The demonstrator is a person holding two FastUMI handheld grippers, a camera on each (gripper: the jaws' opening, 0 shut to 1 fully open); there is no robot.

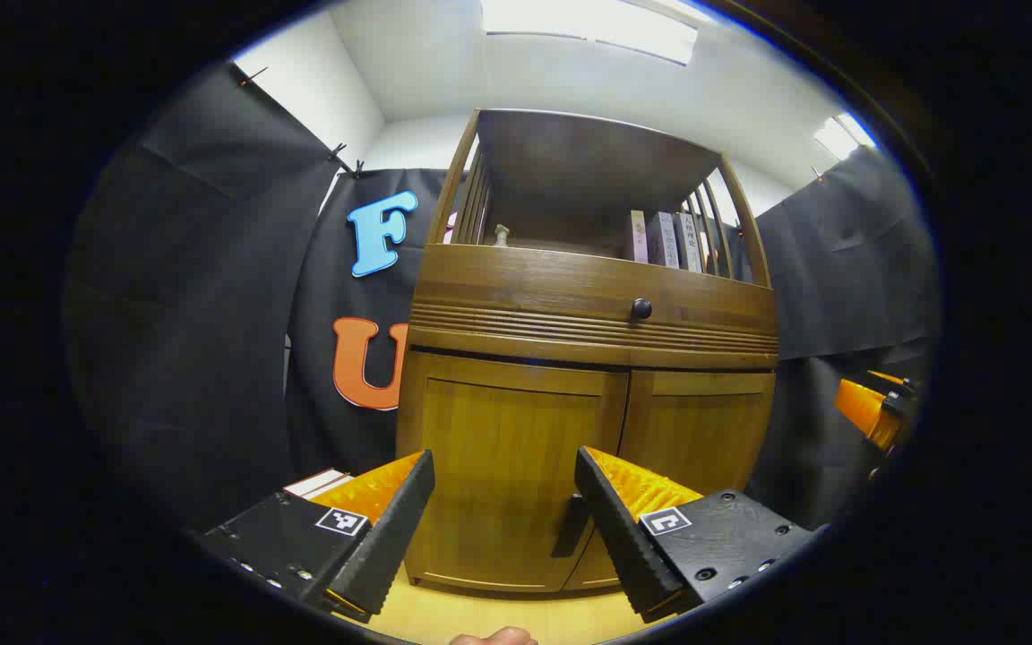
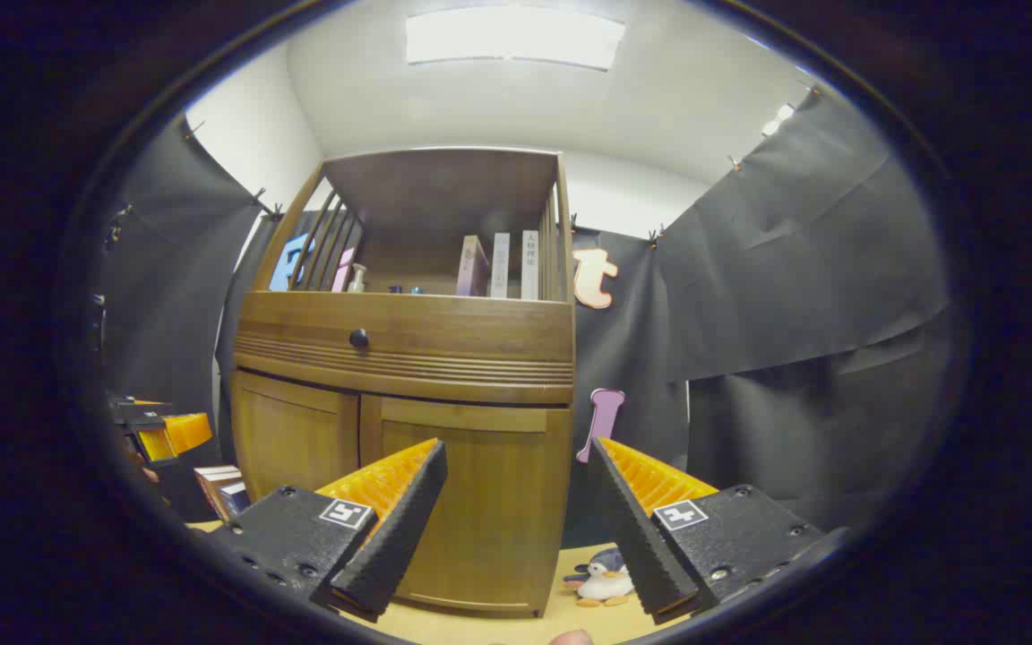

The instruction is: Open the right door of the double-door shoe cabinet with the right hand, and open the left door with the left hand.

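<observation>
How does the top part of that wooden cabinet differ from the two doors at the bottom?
The top shelf is open at the front, with slatted sides, and holds books and a small bottle; the two doors are solid panels, both closed, hiding what is behind. The drawer between them has a round knob; the left door has a dark handle. All share the same brown wood.

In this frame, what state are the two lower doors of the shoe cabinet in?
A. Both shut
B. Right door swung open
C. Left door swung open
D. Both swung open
A: the left door and right door both sit flush in the shoe cabinet, with both grippers open and short of it.
</observation>
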